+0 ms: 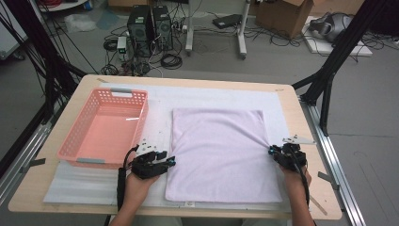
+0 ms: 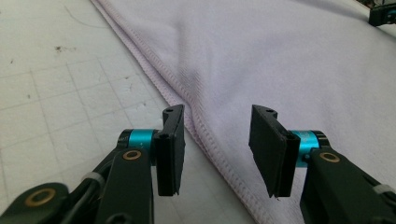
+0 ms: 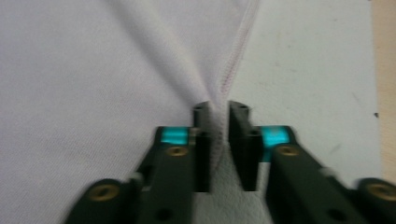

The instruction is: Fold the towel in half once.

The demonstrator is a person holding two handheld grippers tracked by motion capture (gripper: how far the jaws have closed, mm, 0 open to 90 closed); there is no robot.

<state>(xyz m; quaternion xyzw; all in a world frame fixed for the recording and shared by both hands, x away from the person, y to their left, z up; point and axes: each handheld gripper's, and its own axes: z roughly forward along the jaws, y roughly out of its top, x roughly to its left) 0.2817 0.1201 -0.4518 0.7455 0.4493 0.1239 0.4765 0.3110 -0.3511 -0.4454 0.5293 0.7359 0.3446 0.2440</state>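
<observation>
Fingers [image 2: 170, 149] of the left gripper [image 2: 219, 151] stand wide apart, gripping nothing; the hemmed left edge of the lilac towel [image 2: 280, 60] runs between them, flat on the white mat [image 2: 56, 102].

Fingers [image 3: 201, 144] of the right gripper [image 3: 219, 144] are nearly closed, pinching the towel's right hem, with cloth gathered into a fold that rises from the narrow gap.

High view: towel [image 1: 219, 150] lies spread on the mat [image 1: 84, 186], toward the right half of the surface [image 1: 28, 195], its near edge close to the surface's front edge. Creases radiate in the cloth from the pinched point at the right hem.

Left gripper [image 1: 168, 161] sits at the towel's left edge, roughly midway to the front. Right gripper [image 1: 273, 151] sits at the towel's right edge, near the surface's right edge.

Pink basket [image 1: 75, 136] stands on the left half of the surface, just beside the left gripper, apart from the towel.
</observation>
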